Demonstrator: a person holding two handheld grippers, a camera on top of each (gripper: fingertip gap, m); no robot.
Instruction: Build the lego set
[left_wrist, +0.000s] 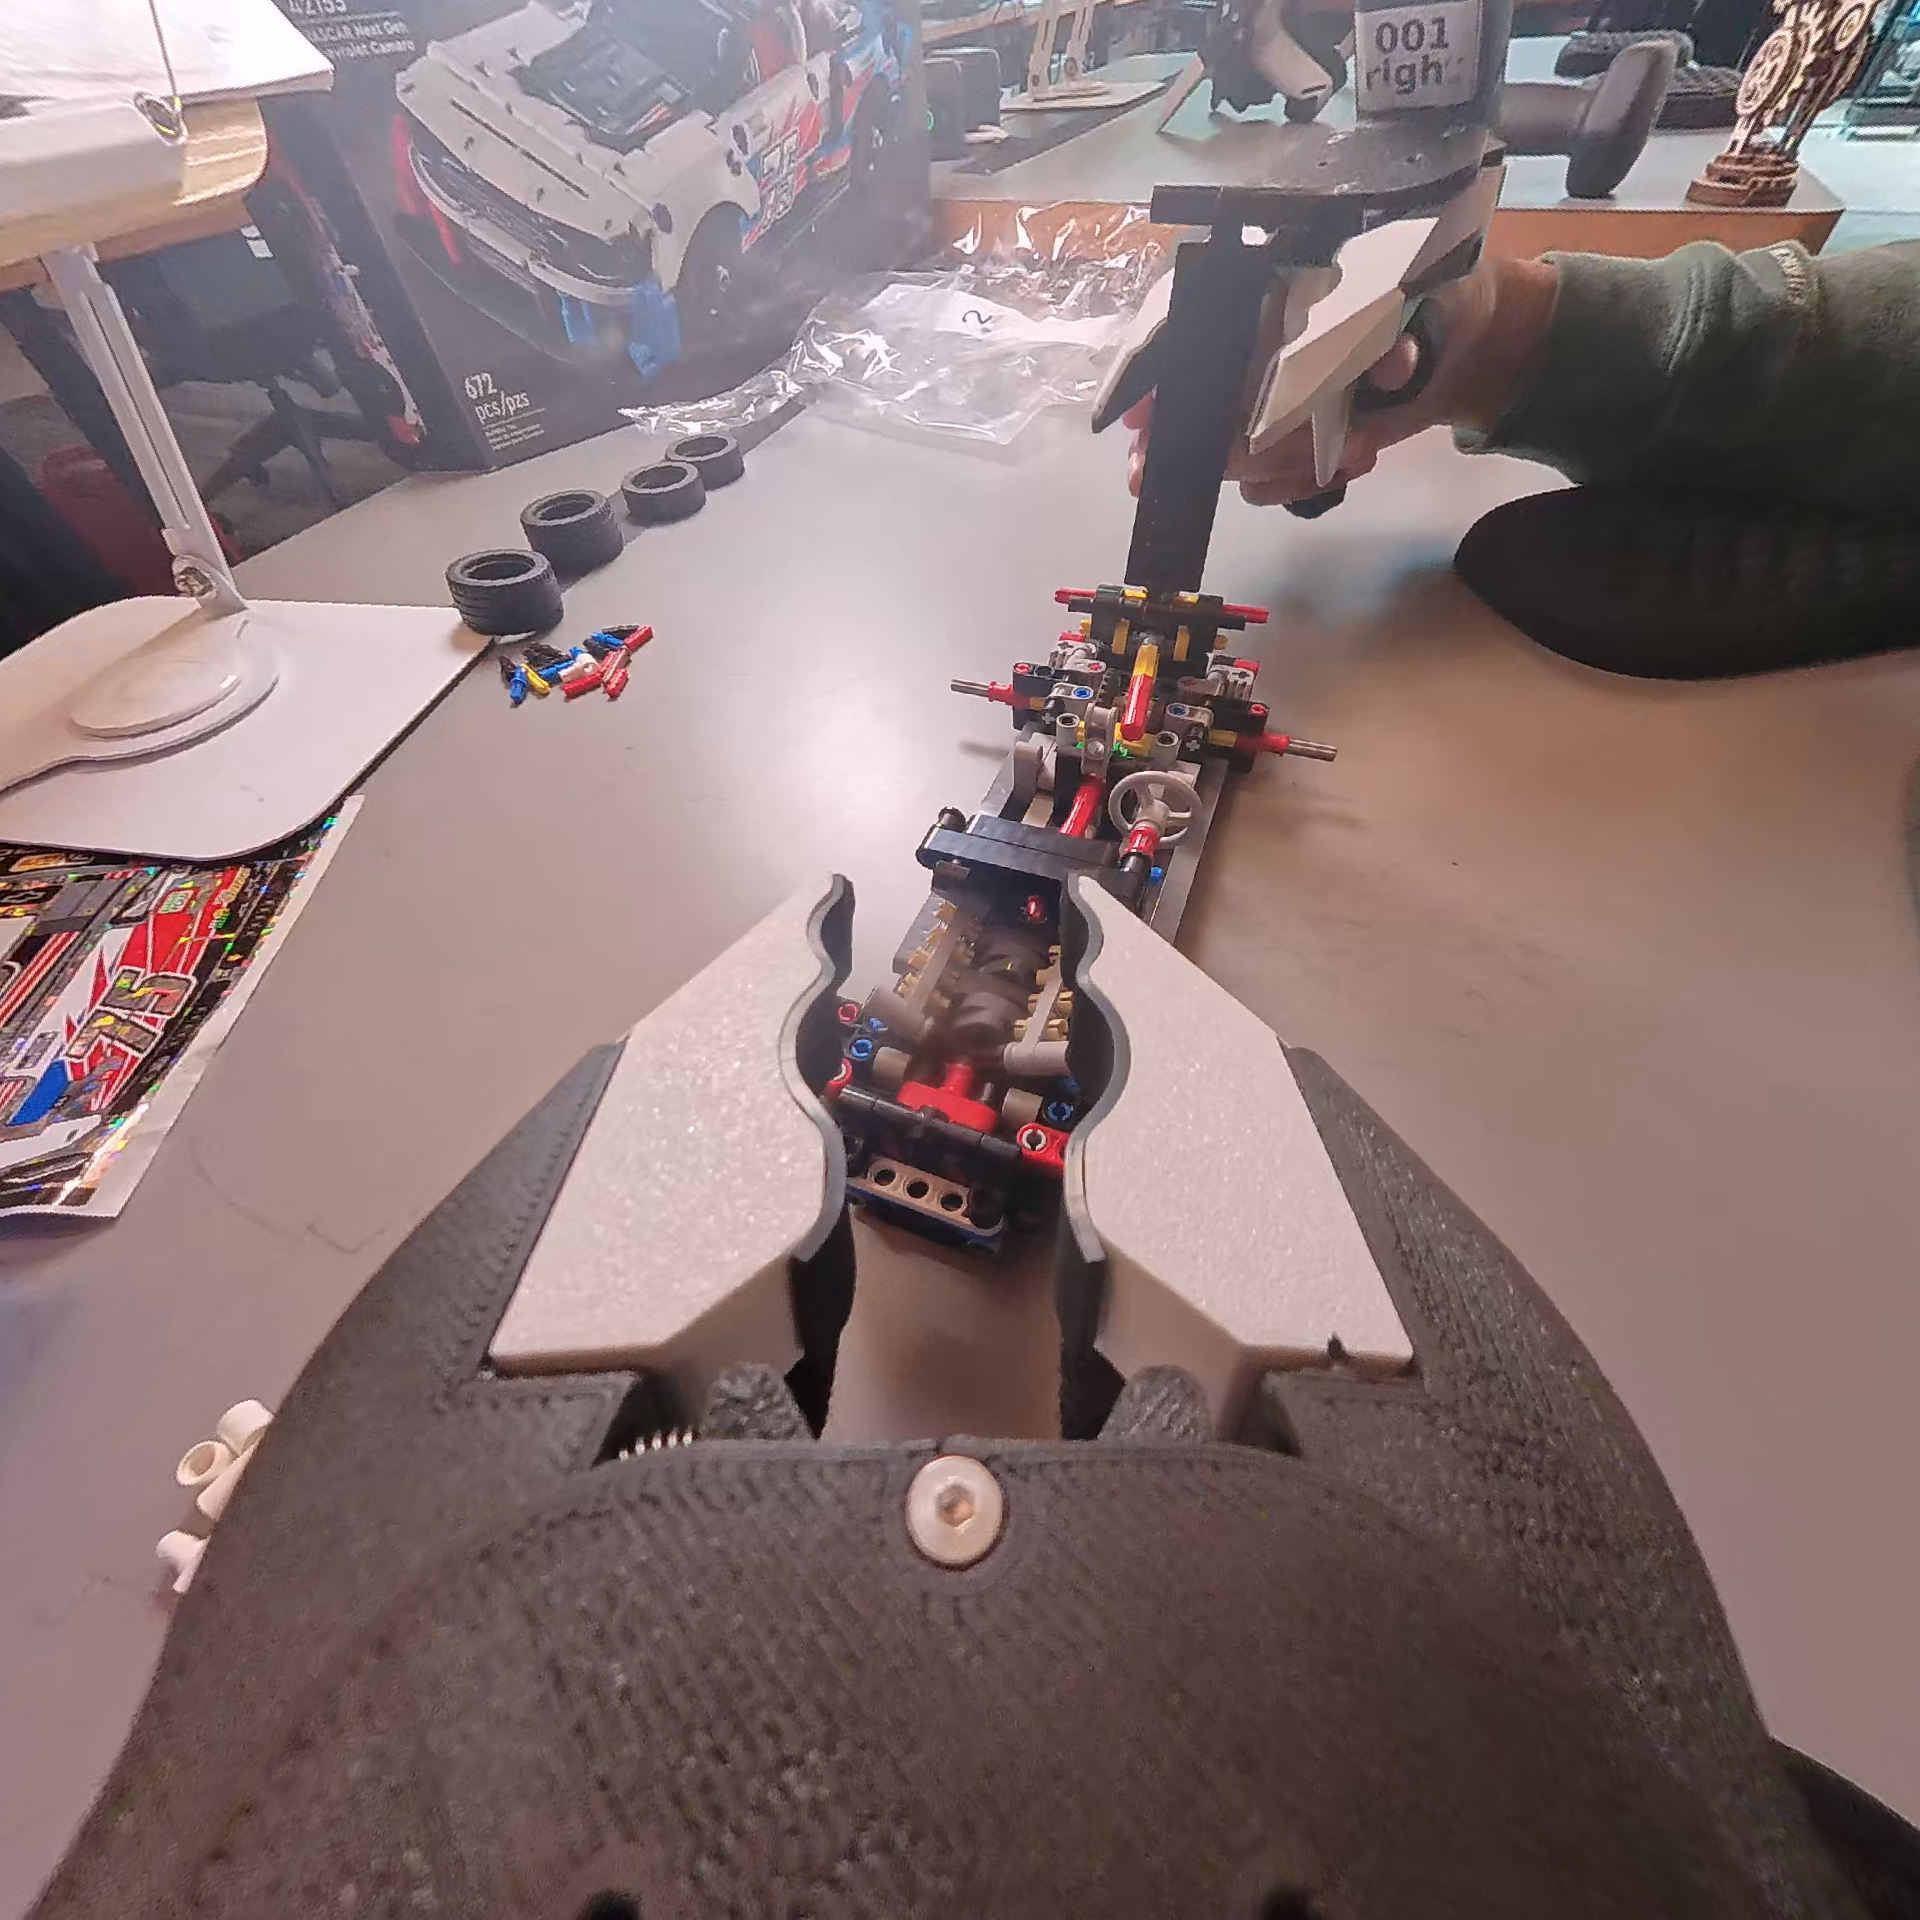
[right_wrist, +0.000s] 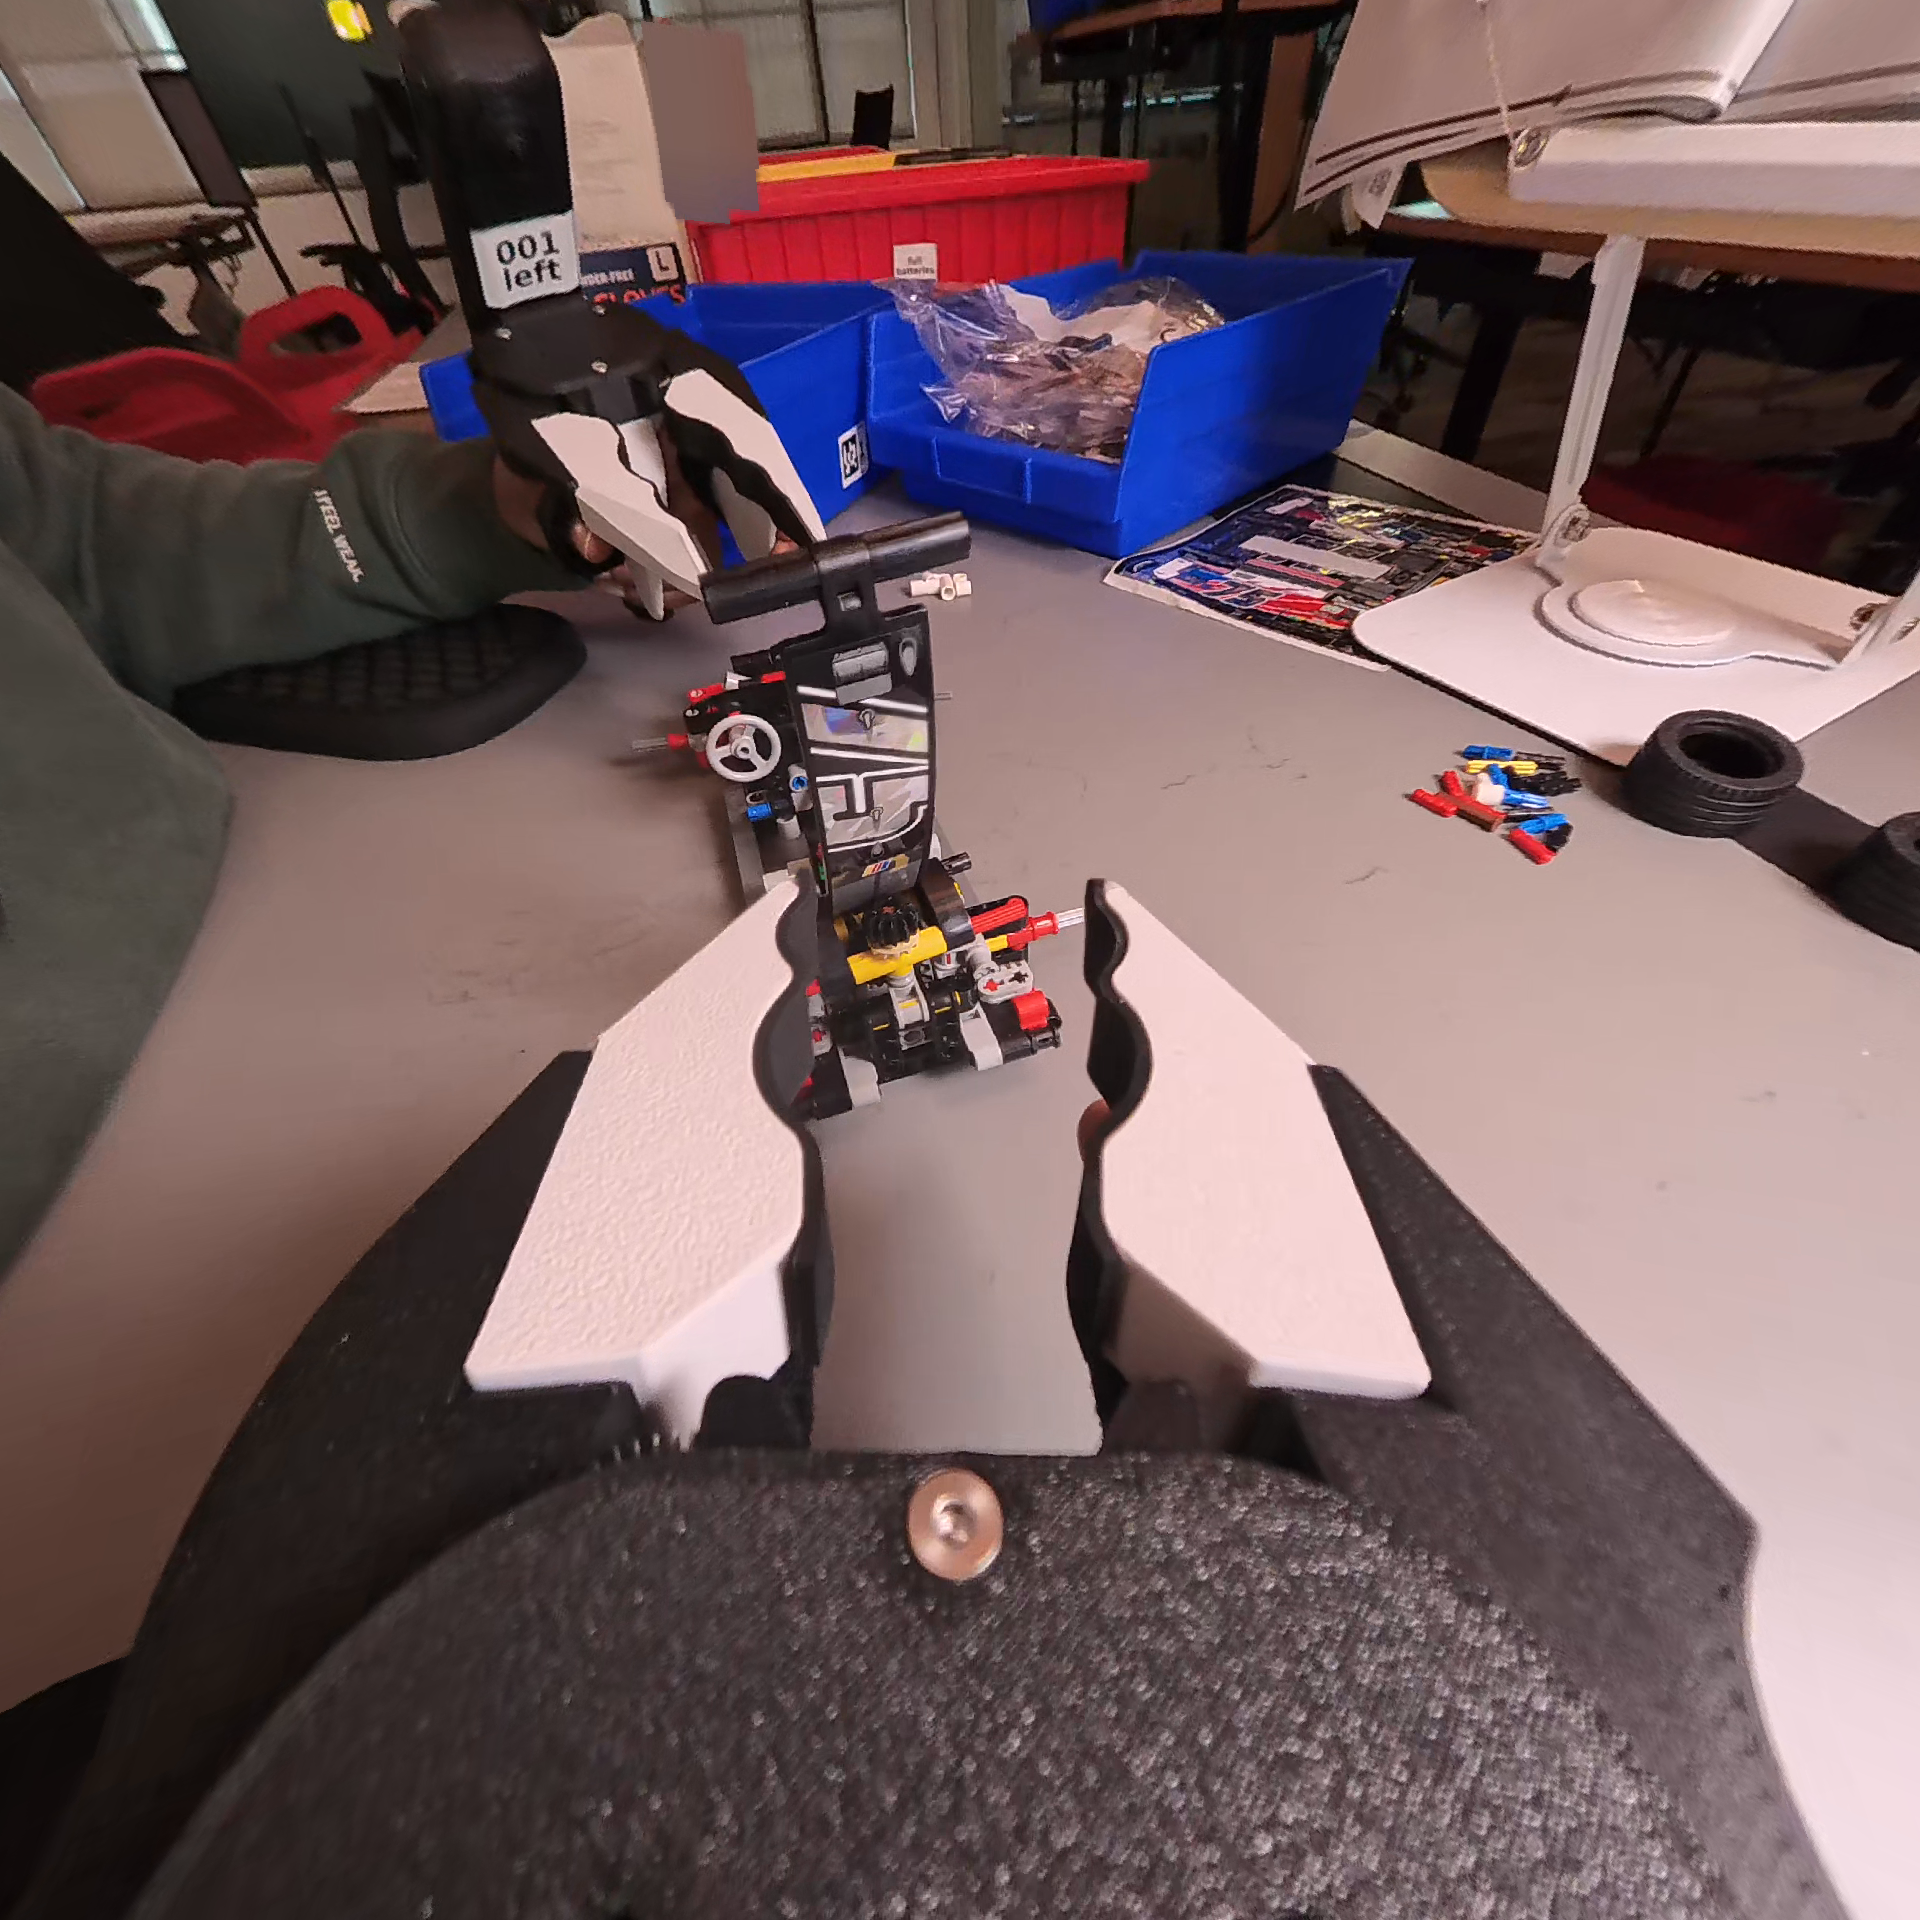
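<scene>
Your chassis (left_wrist: 1101, 831) lies lengthwise on the grey table (left_wrist: 727, 831), a black upright panel (right_wrist: 873, 748) standing at one end. Your left gripper (left_wrist: 951, 997) straddles the near end, fingers parted, grasping nothing; your right gripper (right_wrist: 940, 997) is likewise released at the opposite end. In my judgement you are steadying the frame between additions. Next, fetch a pin from the loose pile (left_wrist: 577, 665).

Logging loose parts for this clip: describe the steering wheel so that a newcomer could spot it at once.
Find the long lego chassis lying mid-table between both grippers. About halfway along it sits the steering wheel, a small pale grey spoked ring on a red-tipped column. Everything around it is straight beams, pins and axles; it alone is round.
</scene>
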